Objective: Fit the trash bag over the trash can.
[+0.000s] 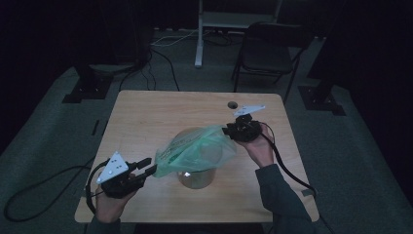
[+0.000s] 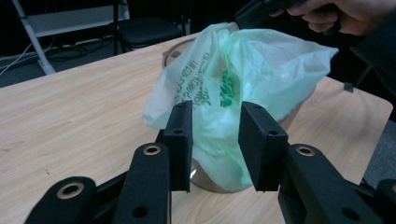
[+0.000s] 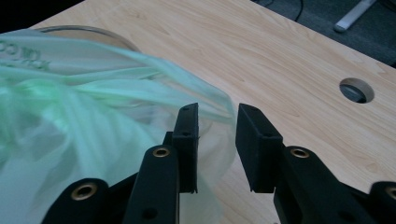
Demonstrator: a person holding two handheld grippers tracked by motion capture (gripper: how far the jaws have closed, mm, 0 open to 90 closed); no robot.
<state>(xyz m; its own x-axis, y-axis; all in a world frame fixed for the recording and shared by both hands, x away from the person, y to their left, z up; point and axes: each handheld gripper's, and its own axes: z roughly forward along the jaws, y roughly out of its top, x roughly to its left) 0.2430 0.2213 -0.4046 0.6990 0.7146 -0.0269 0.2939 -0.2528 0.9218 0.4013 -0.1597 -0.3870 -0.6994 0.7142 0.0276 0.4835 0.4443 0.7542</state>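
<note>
A thin green plastic bag (image 1: 195,148) with printed lettering is draped over a clear round container (image 1: 197,179) in the middle of the wooden table (image 1: 146,117). My left gripper (image 1: 151,166) sits at the bag's near-left corner. In the left gripper view its jaws (image 2: 215,140) stand apart, with the bag (image 2: 261,70) just beyond them and not pinched. My right gripper (image 1: 225,130) is at the bag's far-right edge. In the right gripper view it (image 3: 217,140) is open too, and a loose fold of the bag (image 3: 70,116) lies in the gap. The container's rim (image 3: 88,31) peeks out behind.
A round hole (image 1: 233,104) is cut in the table near its far edge, close to the right hand. Beyond the table stand a dark folding chair (image 1: 268,48) and a white stand leg (image 1: 198,44). Cables run over the floor at the left.
</note>
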